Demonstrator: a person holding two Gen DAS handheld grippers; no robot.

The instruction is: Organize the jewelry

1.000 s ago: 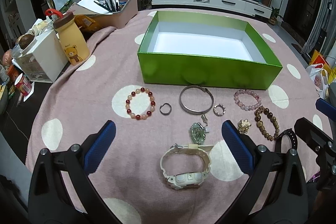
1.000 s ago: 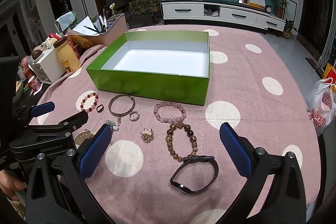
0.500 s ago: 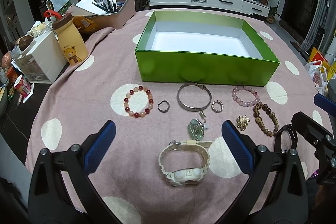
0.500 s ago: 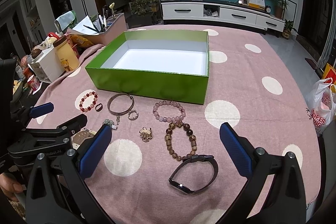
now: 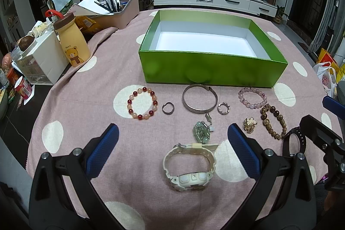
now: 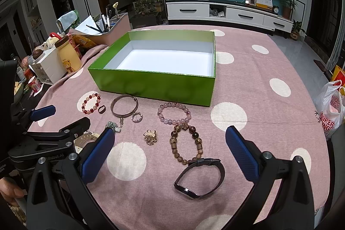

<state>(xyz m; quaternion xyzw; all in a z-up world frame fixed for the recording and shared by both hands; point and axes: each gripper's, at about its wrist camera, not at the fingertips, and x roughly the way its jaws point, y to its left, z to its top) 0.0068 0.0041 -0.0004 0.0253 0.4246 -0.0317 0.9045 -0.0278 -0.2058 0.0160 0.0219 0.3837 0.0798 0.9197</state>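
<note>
**Both claws wide open over the jewelry row**

The left gripper point(image 5: 172, 148) hangs with its blue pads spread wide, holding nothing. The cream watch point(image 5: 189, 165) lies on the cloth point(image 5: 97, 100) between its fingers, the green pendant point(image 5: 201, 133) just beyond. The right gripper point(image 6: 170, 154) is equally wide apart and empty; the black band point(image 6: 199, 176) lies between its fingers, touching the near end of the brown bracelet point(image 6: 186, 144), with the gold charm point(image 6: 150, 136) to the left. Farther off, before the green box point(image 5: 211, 70), lie a red bracelet point(image 5: 142, 103), dark ring point(image 5: 167, 108), bangle point(image 5: 199, 99), jeweled ring point(image 5: 223, 108) and pink bracelet point(image 5: 252, 98). The box holds nothing.

From the right wrist, the left gripper hides most of the watch. From the left wrist, the band is half covered by the right gripper. The pendant's shape is hard to make out.
</note>
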